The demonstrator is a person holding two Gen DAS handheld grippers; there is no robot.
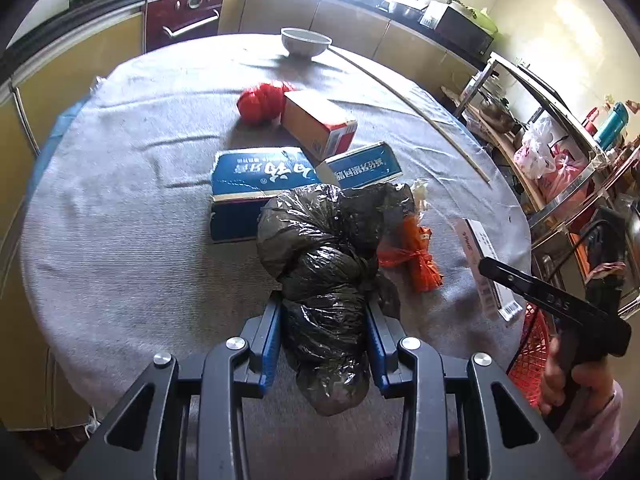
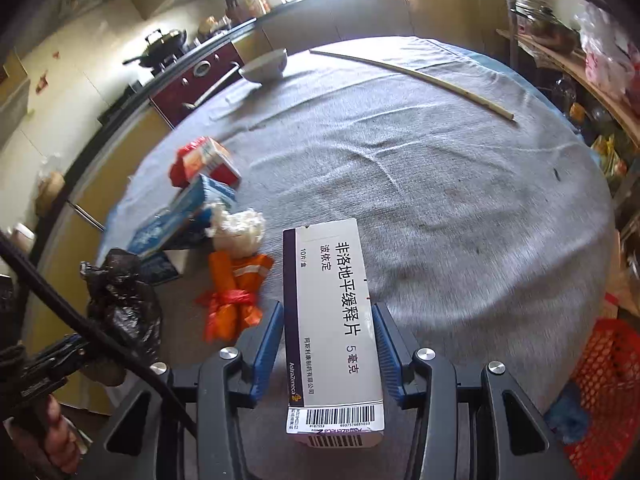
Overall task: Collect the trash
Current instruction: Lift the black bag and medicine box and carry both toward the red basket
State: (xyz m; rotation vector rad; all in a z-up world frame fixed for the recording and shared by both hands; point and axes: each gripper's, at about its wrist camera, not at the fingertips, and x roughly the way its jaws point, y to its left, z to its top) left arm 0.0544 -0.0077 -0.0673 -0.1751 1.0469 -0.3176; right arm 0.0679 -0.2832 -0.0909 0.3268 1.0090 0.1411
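Grey cloth table (image 1: 120,240) is the stage, with the red mesh basket (image 2: 600,392) at its near right edge. Left gripper (image 1: 324,320) is clenched on the crumpled black plastic bag (image 1: 324,264), lifted near the blue boxes (image 1: 256,184): slick film could slide out or snag the orange wrapper (image 1: 416,256) just beside it. Right gripper (image 2: 328,336) clamps the white medicine box (image 2: 332,320) by its thin sides; squeeze too hard and it may buckle or twist free.

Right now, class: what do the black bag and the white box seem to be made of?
Black bag: thin plastic film, seemingly; glossy, crinkled, knotted.
White box: likely printed card; flat smooth faces, sharp folded edges, barcode.
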